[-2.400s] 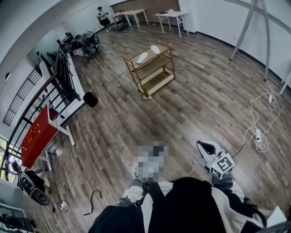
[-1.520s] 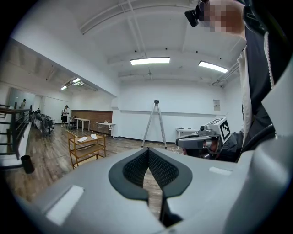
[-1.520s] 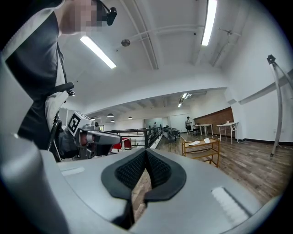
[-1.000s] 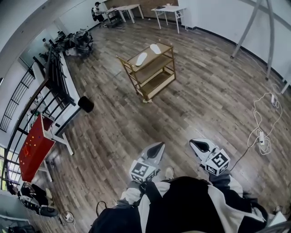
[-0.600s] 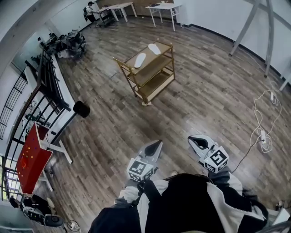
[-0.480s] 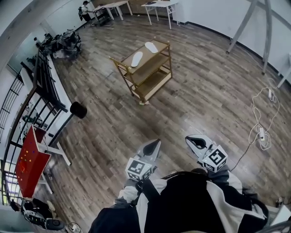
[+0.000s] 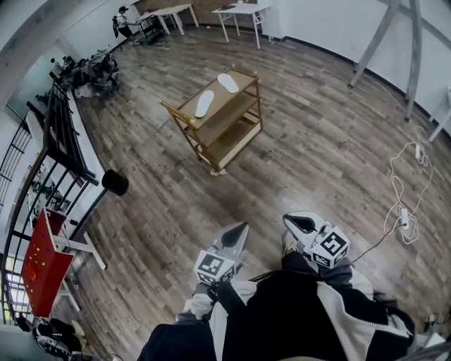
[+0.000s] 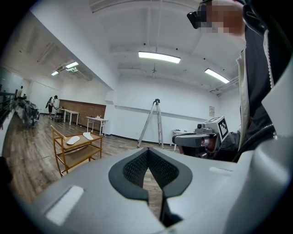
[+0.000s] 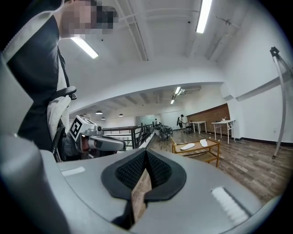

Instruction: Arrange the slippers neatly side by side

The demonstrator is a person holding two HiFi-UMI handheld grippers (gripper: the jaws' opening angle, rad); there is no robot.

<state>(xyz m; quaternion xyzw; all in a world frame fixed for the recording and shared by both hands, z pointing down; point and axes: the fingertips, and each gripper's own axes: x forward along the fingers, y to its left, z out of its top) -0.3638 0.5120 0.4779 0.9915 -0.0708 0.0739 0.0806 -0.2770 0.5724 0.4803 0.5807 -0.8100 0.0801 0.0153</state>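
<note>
Carrying left tongs [image 7: 239, 227], right tongs [image 7: 292, 220] closed, empty. Walk close to slippers [image 7: 204, 103] on cart [image 7: 211, 128], upper centre; open only there.

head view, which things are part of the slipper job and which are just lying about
Job: slippers apart on the wooden cart; left gripper and right gripper, both shut, empty.
Lying about: floor cable, red board, white tables.
</note>
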